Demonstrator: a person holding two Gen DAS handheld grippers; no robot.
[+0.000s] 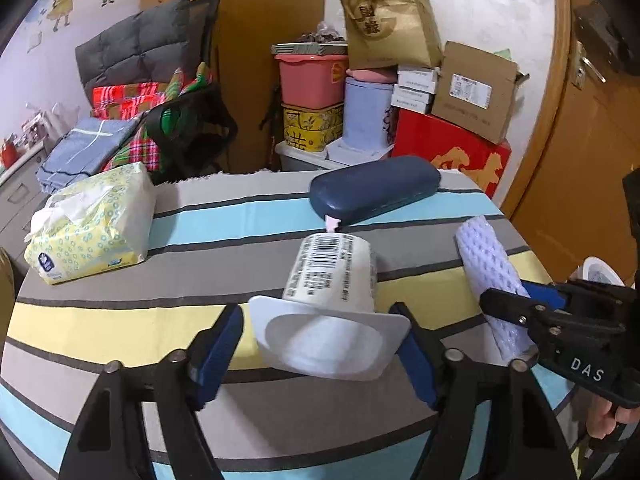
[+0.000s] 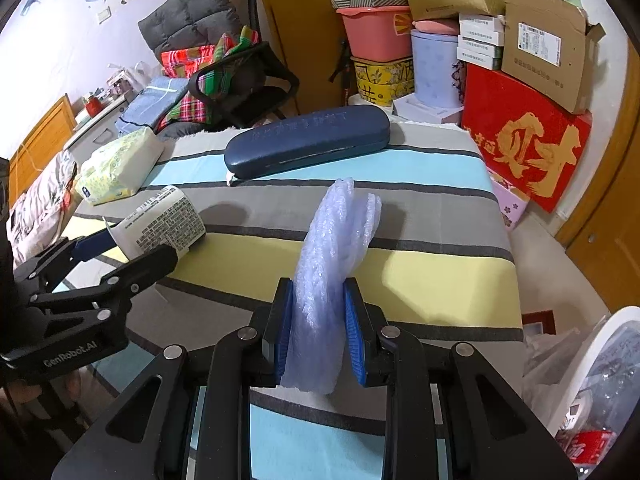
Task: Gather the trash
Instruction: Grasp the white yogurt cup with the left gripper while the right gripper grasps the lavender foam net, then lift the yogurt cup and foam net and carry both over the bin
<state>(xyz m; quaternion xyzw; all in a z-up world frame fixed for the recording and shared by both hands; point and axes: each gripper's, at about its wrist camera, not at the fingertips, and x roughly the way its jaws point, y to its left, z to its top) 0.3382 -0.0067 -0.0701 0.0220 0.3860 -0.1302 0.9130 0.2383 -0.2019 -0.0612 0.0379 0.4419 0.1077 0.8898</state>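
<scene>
My left wrist camera looks close along my fingers [image 1: 224, 340]; the right likewise; both share the striped tablecloth [image 2: 432, 220] ahead.

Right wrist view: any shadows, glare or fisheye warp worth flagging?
Right wrist view: the bubble wrap in the right claw casts a soft shadow rightward on the striped tablecloth; no harsh glare; dark vignette at the corners. Left wrist view: table edge bows from fisheye; the yogurt cup stays sharp.

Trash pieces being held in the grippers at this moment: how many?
2. The white yogurt cup sits between the left gripper's fingers; the bubble-wrap piece is clamped in the right gripper. Both are over the striped tablecloth.
</scene>
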